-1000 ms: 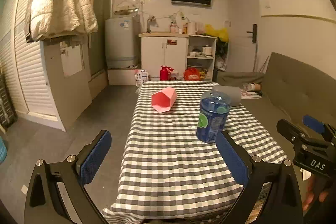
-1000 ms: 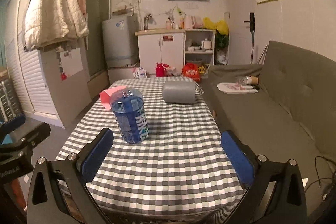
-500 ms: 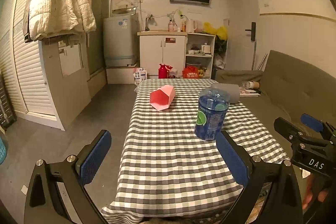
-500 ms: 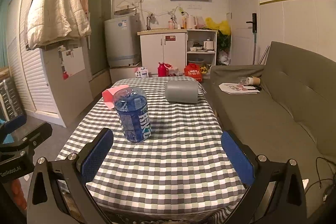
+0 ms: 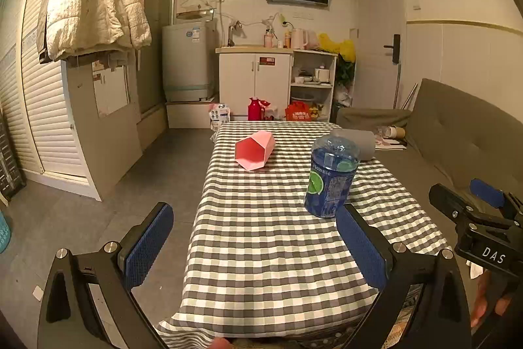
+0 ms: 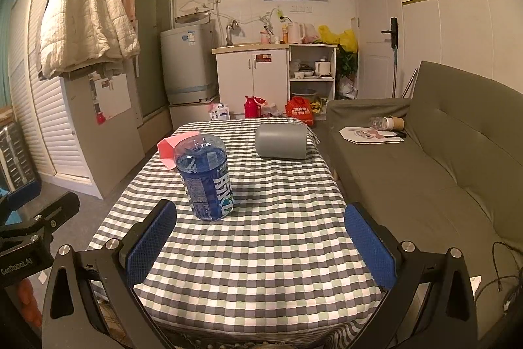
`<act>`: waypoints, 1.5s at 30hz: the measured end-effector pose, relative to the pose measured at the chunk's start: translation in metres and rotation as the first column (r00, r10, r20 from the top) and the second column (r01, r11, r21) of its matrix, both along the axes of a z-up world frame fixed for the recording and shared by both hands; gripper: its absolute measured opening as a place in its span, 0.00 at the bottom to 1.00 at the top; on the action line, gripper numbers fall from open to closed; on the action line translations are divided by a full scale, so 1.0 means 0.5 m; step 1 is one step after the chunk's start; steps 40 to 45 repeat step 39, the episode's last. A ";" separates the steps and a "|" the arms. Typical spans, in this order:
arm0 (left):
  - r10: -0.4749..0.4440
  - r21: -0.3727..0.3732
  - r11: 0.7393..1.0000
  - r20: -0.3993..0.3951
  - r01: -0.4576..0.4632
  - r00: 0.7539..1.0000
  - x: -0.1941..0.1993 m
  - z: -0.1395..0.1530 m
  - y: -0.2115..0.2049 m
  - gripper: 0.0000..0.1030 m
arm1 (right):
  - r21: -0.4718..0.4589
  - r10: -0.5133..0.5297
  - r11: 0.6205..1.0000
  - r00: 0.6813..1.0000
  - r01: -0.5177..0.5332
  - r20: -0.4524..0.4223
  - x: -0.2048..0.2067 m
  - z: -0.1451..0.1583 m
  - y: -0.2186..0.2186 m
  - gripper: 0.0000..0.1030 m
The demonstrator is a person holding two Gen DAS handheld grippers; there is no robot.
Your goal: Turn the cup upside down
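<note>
A pink hexagonal cup (image 5: 254, 149) lies on its side at the far left of the checked table (image 5: 261, 251), mouth toward me; in the right wrist view it (image 6: 168, 146) is partly hidden behind the bottle. A grey cup (image 6: 281, 141) lies on its side at the far right of the table, also in the left wrist view (image 5: 359, 141). My left gripper (image 5: 255, 246) is open and empty at the table's near edge. My right gripper (image 6: 260, 239) is open and empty over the near part of the table. Both are well short of the cups.
A blue plastic bottle (image 5: 330, 177) stands mid-table, between my grippers and the cups; it also shows in the right wrist view (image 6: 206, 177). A grey sofa (image 6: 425, 159) runs along the right. Bare floor (image 5: 98, 201) lies on the left. Kitchen cabinets (image 6: 251, 80) stand behind.
Both views have shifted slightly, with the table and its objects sitting a little differently in frame. Both grippers have stayed open and empty. The cups and bottle have not moved.
</note>
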State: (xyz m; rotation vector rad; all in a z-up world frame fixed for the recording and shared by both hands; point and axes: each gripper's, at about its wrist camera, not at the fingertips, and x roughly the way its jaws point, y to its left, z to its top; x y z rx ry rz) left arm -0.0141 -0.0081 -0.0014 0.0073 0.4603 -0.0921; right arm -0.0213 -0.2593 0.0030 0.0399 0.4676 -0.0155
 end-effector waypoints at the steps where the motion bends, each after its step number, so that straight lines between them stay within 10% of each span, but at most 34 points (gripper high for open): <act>1: 0.001 0.001 1.000 0.000 -0.001 1.000 0.000 0.000 0.000 1.00 | 0.000 -0.001 1.000 1.000 0.001 -0.001 0.001 0.000 -0.001 1.00; 45: 0.009 0.000 1.000 0.002 -0.009 1.000 0.004 -0.004 -0.005 1.00 | 0.000 -0.001 1.000 1.000 0.001 -0.009 0.007 -0.004 0.001 1.00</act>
